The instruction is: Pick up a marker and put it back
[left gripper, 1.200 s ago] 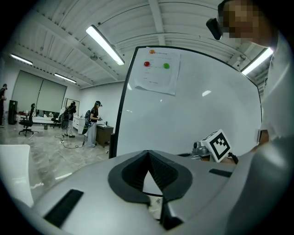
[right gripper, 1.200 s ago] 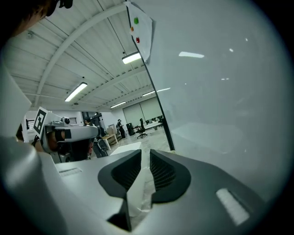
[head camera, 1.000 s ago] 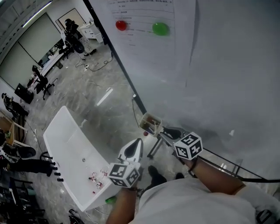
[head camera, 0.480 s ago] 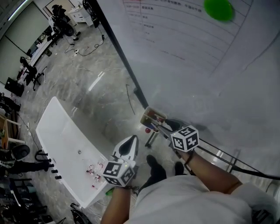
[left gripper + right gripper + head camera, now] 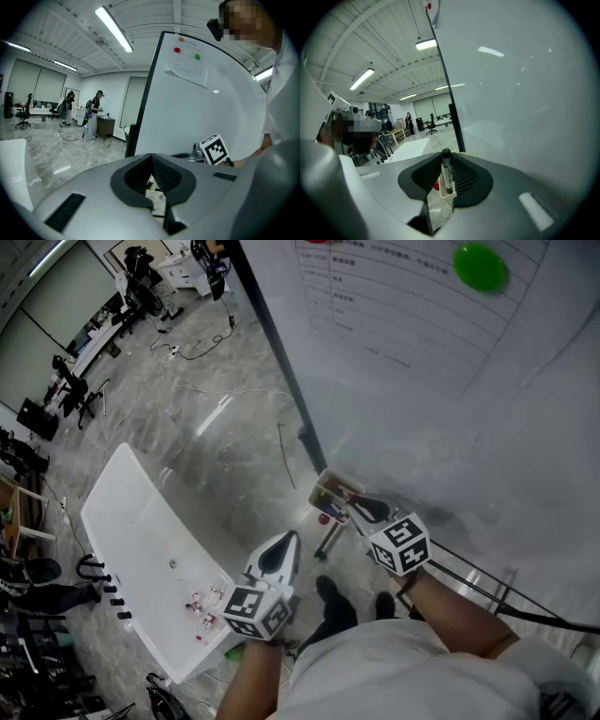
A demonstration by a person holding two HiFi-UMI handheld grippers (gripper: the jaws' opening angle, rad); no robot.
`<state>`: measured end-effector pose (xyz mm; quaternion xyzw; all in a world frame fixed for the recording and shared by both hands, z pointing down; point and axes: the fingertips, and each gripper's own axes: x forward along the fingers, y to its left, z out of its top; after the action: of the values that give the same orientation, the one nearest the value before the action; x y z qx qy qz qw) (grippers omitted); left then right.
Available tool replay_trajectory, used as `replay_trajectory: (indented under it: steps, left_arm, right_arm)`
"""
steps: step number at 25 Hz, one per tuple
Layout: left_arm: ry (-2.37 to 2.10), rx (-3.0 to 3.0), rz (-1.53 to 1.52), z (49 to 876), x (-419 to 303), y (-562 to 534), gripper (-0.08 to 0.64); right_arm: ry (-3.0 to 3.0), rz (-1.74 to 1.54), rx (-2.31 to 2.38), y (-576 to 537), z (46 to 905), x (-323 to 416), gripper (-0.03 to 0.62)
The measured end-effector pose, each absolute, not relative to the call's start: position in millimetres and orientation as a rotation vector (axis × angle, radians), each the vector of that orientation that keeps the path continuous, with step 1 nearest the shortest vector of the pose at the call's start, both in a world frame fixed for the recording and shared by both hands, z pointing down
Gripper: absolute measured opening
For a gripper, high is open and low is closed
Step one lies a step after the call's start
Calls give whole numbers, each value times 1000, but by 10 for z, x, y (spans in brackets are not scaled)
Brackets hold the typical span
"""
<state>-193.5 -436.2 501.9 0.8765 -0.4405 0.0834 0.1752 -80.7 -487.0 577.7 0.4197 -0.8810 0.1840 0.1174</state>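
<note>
My right gripper (image 5: 361,510) reaches toward a small beige holder box (image 5: 330,491) mounted at the whiteboard's lower corner. In the right gripper view a marker (image 5: 446,171) with a black cap stands upright between the jaws of the right gripper (image 5: 446,165), its lower end in the holder box (image 5: 440,202). The jaws have just been closing and are shut on the marker. My left gripper (image 5: 279,555) hangs lower and to the left, shut with nothing in it. The left gripper (image 5: 151,157) sees the holder box (image 5: 157,199) through the slit below its fingertips.
The whiteboard (image 5: 450,409) fills the right side, with a paper sheet and a green magnet (image 5: 480,266) on it. A red knob (image 5: 324,518) sits below the holder. A long white table (image 5: 141,549) with small items stands on the floor to the left.
The right gripper has drawn closer to the holder box. The left gripper stays beside it, a little lower. The head view has shifted, so the green magnet now sits further right.
</note>
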Motion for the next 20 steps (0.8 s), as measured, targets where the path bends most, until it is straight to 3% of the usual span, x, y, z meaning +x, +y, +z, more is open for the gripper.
replay_trajectory:
  steps: [13,20]
  left_arm:
    - [-1302,2633,80,4136,-1407,-3884,5]
    - [-1382,2669,11,3755,-1297,-3783,4]
  right_arm:
    - [-2793,152,1243,-4191,3970,-368,67]
    - [-2878,52,1200,-3956,3444,-246,67]
